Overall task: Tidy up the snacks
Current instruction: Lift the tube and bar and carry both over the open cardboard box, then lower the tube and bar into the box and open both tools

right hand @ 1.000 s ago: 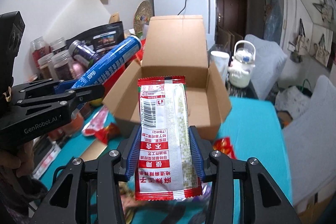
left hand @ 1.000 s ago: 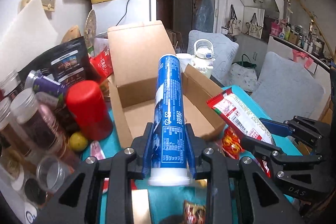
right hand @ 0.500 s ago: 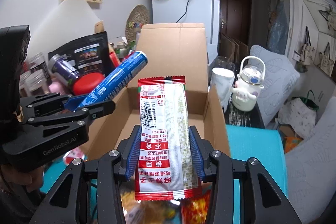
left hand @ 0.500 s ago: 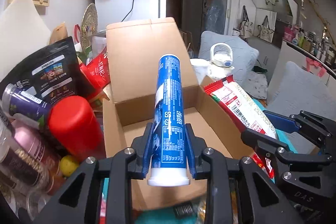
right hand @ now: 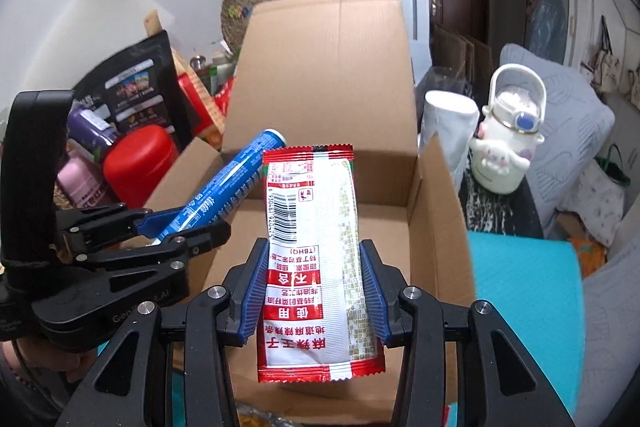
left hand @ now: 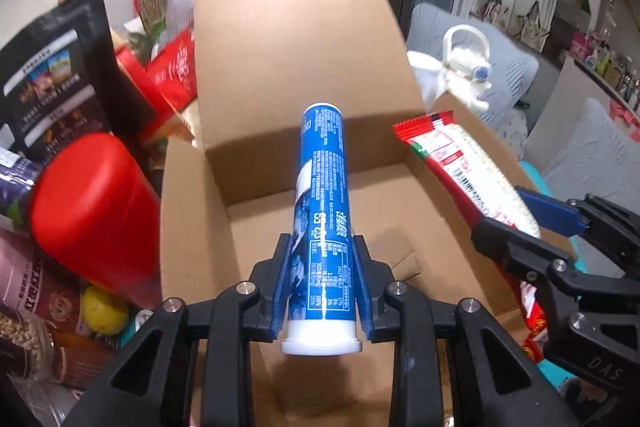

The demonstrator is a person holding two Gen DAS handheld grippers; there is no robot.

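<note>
Two handheld black grippers with blue finger pads.

The left gripper is a matte black plastic frame of angular, triangular-cutout arms joined by round silver screws, with ribbed blue pads lining the insides of its fingers. The right gripper has the same black frame, silver screws and blue pads. Seen from the side, one body carries pale lettering reading "GenRobot.AI"; the other shows the embossed letters "DAS".
</note>
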